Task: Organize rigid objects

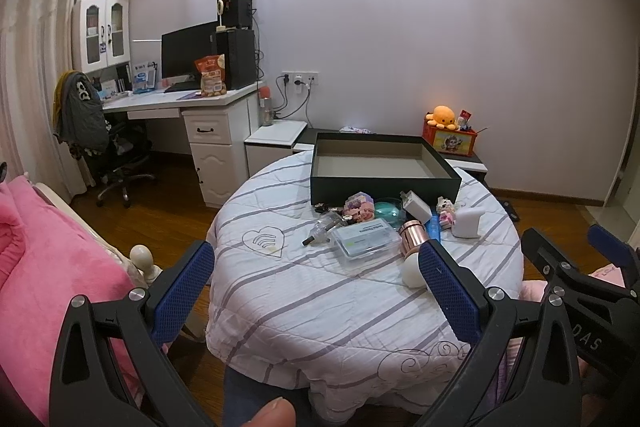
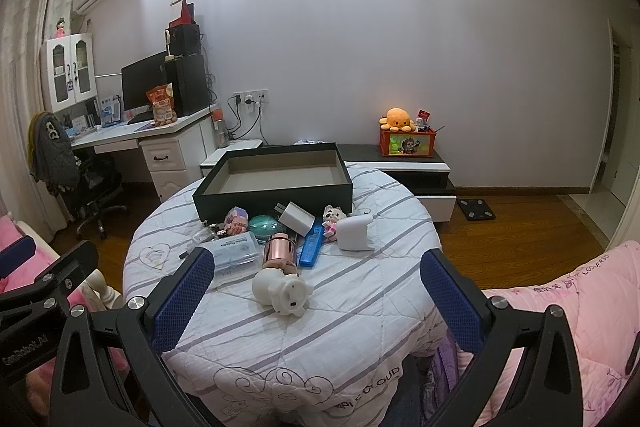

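1. Left wrist view: left gripper [image 1: 316,281] jaws spread wide, holding nothing; its right pad hides part of the white pig toy [image 1: 412,271].
2. Right gripper [image 2: 316,285] likewise gapes empty.
3. Clutter lies before the black box [image 2: 276,195]; small items behind are indistinct.

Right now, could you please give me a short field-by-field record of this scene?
surface: round table under a striped quilt
container: dark box, open, nothing seen inside, at the far side
loose items: clear plastic case, rose-gold cylinder, blue case, white charger, white figurine
left gripper: open, holding nothing
right gripper: open, holding nothing
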The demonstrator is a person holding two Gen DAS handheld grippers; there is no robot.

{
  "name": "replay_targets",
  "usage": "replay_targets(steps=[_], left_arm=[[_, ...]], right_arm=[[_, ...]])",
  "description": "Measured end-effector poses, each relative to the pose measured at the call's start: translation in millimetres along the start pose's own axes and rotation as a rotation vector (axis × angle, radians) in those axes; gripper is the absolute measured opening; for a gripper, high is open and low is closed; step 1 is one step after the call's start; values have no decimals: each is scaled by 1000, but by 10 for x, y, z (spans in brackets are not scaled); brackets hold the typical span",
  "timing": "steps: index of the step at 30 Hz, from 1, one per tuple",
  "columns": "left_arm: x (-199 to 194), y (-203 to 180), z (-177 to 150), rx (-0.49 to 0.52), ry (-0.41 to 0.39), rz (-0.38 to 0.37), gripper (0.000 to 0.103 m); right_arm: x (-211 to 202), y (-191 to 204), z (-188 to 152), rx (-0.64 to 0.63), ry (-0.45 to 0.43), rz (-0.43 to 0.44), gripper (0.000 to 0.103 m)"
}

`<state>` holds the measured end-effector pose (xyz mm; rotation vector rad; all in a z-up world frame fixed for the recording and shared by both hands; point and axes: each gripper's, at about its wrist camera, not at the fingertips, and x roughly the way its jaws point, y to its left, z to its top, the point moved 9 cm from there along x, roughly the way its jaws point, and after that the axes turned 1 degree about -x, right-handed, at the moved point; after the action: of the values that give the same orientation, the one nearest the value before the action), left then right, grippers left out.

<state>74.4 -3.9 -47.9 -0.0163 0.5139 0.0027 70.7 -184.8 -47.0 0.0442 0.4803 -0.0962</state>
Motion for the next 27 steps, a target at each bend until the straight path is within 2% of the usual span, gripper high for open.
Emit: replay_targets(steps=[12, 21, 27], left_arm=[[74, -169, 23, -3, 8, -21, 103], [69, -78, -2, -5, 1, -40, 103], [263, -47, -133, -1, 33, -61, 103]], right_arm=[[129, -22, -47, 2, 22, 2, 103], [152, -23, -49, 0, 23, 0, 103], [371, -54, -148, -11, 63, 5, 103]])
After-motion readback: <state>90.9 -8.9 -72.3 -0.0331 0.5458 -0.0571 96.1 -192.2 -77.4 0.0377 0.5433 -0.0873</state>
